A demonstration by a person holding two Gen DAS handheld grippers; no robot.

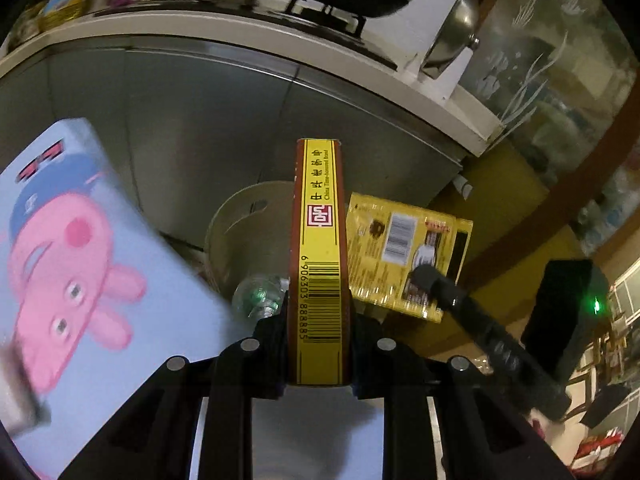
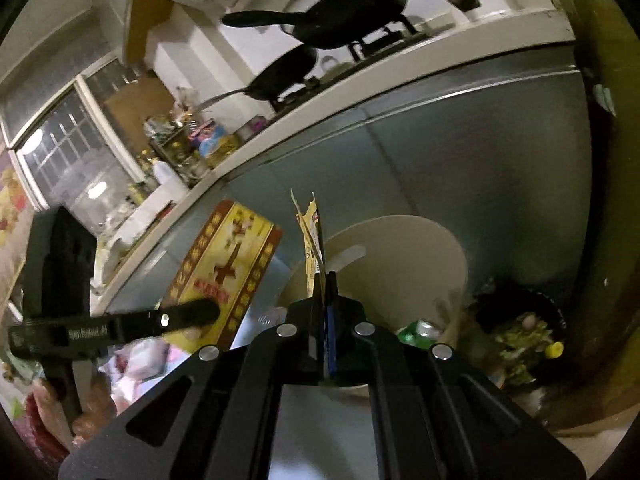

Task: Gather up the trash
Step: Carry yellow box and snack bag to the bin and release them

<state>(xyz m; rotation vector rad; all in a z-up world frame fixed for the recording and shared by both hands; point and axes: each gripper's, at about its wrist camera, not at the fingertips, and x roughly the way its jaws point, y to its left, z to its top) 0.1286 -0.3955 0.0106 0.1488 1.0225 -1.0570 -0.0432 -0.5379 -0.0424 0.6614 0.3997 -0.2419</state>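
My left gripper (image 1: 319, 320) is shut on a flat red and yellow box (image 1: 320, 240), held edge-on above a beige trash bin (image 1: 240, 232). The box also shows in the right wrist view (image 2: 228, 268) with the left gripper's finger (image 2: 188, 316) across it. My right gripper (image 2: 325, 300) is shut on a torn yellow foil packet (image 2: 312, 240), held over the same bin (image 2: 400, 260). That packet shows in the left wrist view (image 1: 404, 252), pinched by the right gripper's finger (image 1: 428, 276). A clear plastic bottle (image 1: 260, 296) lies in the bin.
A blue carton with a pink cartoon pig (image 1: 72, 260) fills the left of the left wrist view. Grey metal cabinet doors (image 1: 200, 128) stand behind the bin under a white counter (image 2: 360, 92) with pans. A dark bin of food scraps (image 2: 520, 336) sits right of the beige bin.
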